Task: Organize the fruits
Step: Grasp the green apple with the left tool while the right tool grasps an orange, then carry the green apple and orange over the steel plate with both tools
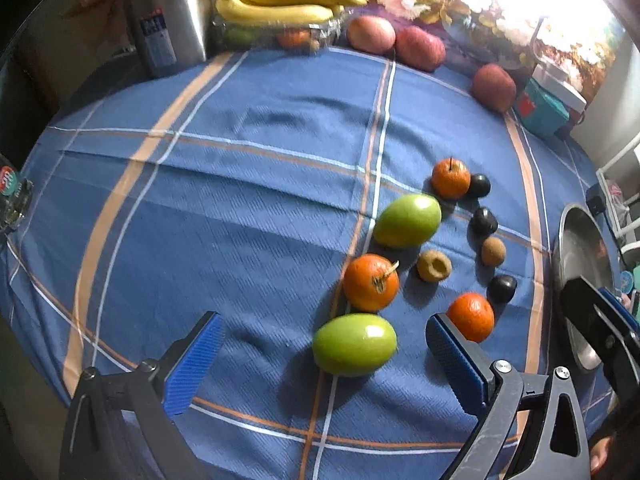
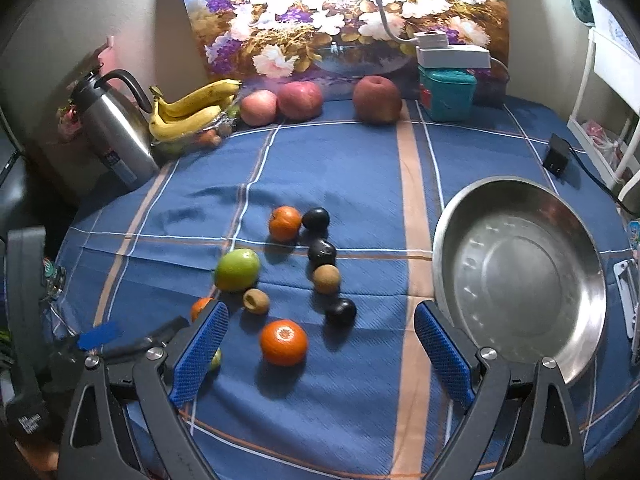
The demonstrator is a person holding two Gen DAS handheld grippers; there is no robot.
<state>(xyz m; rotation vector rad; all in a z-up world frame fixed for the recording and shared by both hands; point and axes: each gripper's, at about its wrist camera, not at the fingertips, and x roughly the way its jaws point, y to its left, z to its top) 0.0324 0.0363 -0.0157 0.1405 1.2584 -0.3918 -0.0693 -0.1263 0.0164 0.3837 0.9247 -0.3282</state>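
Loose fruit lies on the blue checked tablecloth (image 1: 240, 208). In the left wrist view my left gripper (image 1: 324, 340) is open around a green fruit (image 1: 354, 344). An orange (image 1: 371, 282), a second green fruit (image 1: 408, 220), another orange (image 1: 472, 316), a small orange (image 1: 451, 178), brown fruits (image 1: 434, 266) and dark plums (image 1: 483, 221) lie beyond. In the right wrist view my right gripper (image 2: 320, 344) is open, an orange (image 2: 284, 342) resting between its fingers. A steel bowl (image 2: 520, 280) sits empty at the right.
At the back stand a steel kettle (image 2: 116, 132), bananas (image 2: 192, 112) on a clear tray, three red apples (image 2: 300, 100), a teal box (image 2: 448, 94) and a flower painting (image 2: 344, 16). A black adapter (image 2: 558, 156) lies at the right edge.
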